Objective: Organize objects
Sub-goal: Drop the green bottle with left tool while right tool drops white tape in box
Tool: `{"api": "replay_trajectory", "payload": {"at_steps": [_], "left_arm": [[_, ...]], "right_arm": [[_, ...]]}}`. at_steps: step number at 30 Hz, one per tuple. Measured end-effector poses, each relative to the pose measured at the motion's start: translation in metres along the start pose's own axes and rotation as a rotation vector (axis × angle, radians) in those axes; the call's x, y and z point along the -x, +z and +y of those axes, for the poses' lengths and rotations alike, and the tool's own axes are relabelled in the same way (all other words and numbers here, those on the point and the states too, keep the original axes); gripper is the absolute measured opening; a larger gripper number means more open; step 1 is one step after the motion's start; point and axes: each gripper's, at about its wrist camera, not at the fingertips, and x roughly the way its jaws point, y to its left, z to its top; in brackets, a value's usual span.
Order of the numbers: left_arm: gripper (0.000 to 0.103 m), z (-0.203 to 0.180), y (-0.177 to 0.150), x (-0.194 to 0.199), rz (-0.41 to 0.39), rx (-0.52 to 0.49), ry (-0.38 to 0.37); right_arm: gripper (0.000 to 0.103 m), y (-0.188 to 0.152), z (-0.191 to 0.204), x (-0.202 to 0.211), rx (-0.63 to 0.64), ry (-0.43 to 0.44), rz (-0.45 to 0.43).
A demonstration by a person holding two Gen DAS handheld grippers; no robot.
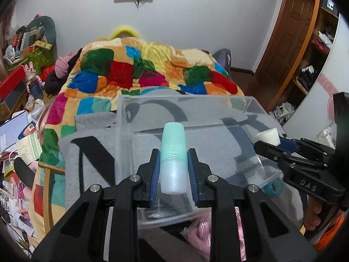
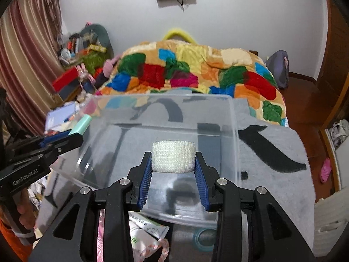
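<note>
My left gripper (image 1: 173, 155) is shut on a mint-green bottle (image 1: 173, 155) and holds it over the clear plastic box (image 1: 130, 131), which sits on a grey blanket (image 1: 91, 159). My right gripper (image 2: 173, 161) is shut on a white bandage roll (image 2: 173, 156) above the same box (image 2: 233, 144). The right gripper (image 1: 277, 147) with its roll (image 1: 268, 136) shows at the right of the left wrist view. The left gripper (image 2: 75, 134) with the bottle (image 2: 82, 124) shows at the left of the right wrist view.
A teal tape roll (image 1: 273, 187) (image 2: 204, 238), a pink bag (image 1: 202, 231) and white packets (image 2: 146, 229) lie in front of the box. A colourful quilt (image 1: 141, 65) covers the bed behind. Clutter fills the floor at left (image 1: 19, 131). A wooden door (image 1: 292, 32) stands at right.
</note>
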Motion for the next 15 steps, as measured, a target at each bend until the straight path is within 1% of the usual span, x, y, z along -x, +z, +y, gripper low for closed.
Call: {"api": "replay_trajectory", "payload": {"at_steps": [5, 10, 11, 12, 13, 14, 15], "left_arm": [[0.024, -0.005, -0.002, -0.015, 0.040, -0.016, 0.003], [0.026, -0.008, -0.004, -0.012, 0.036, -0.026, 0.010], [0.029, -0.009, -0.004, -0.010, 0.034, -0.025, 0.012], [0.031, -0.009, -0.004, -0.007, 0.027, -0.026, 0.016], [0.038, -0.009, -0.004, -0.003, 0.020, -0.026, 0.019], [0.046, -0.010, -0.004, 0.001, 0.012, -0.024, 0.022], [0.050, -0.010, -0.004, 0.006, -0.002, -0.025, 0.024]], "right_arm": [[0.035, -0.001, 0.008, -0.009, 0.032, -0.019, 0.033], [0.036, -0.004, 0.012, -0.007, 0.049, -0.017, 0.044], [0.037, -0.004, 0.010, -0.005, 0.045, -0.009, 0.047], [0.042, -0.004, 0.010, -0.003, 0.041, -0.003, 0.046], [0.048, -0.004, 0.009, 0.001, 0.034, 0.004, 0.039], [0.050, -0.004, 0.009, 0.004, 0.030, 0.011, 0.030], [0.052, -0.004, 0.008, 0.009, 0.030, 0.017, 0.020]]}}
